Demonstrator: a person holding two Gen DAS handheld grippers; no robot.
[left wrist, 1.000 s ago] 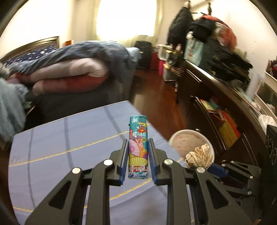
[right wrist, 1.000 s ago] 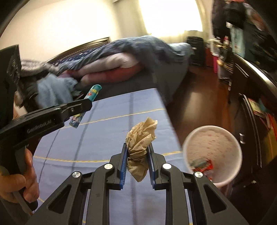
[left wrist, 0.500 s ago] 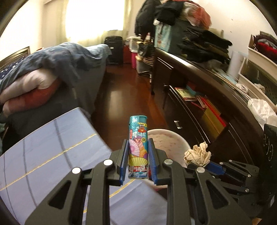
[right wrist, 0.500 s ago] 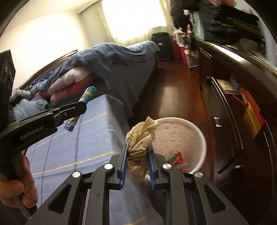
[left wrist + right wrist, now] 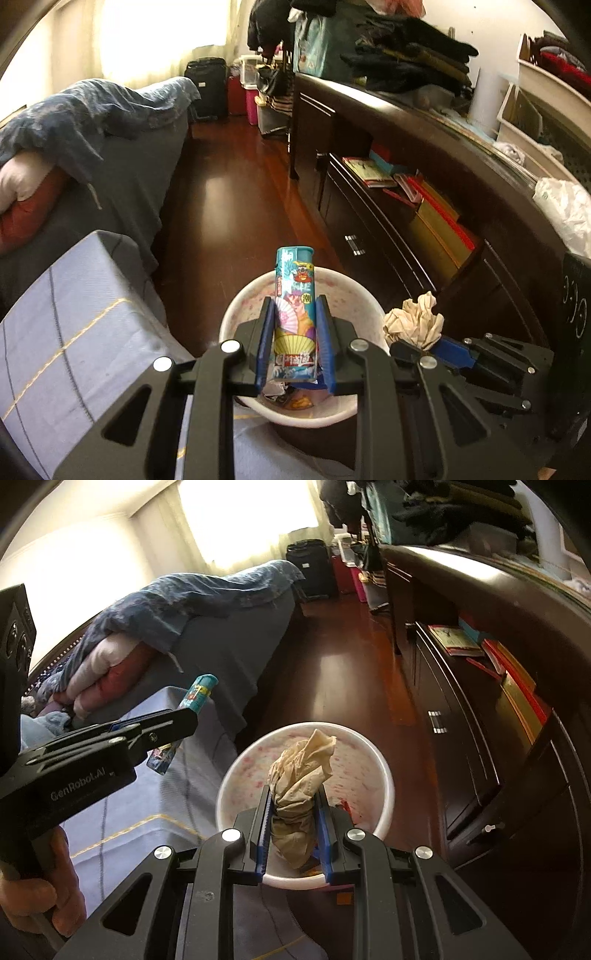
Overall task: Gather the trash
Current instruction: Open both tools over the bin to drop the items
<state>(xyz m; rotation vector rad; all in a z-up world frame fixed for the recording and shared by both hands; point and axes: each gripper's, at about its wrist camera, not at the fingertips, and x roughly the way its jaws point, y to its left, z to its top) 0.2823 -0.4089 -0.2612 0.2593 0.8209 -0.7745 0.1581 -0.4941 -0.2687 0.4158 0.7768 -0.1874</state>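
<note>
Left: table (image 5: 66,332) corner close beside bin (image 5: 236,314); open floor (image 5: 229,206) behind; dresser (image 5: 388,236) right. Left gripper (image 5: 295,339) pinching upright teal lighter (image 5: 295,314) over bin. Right gripper (image 5: 293,830) pinching crumpled beige paper (image 5: 299,775) over white bin rim (image 5: 384,771).
</note>
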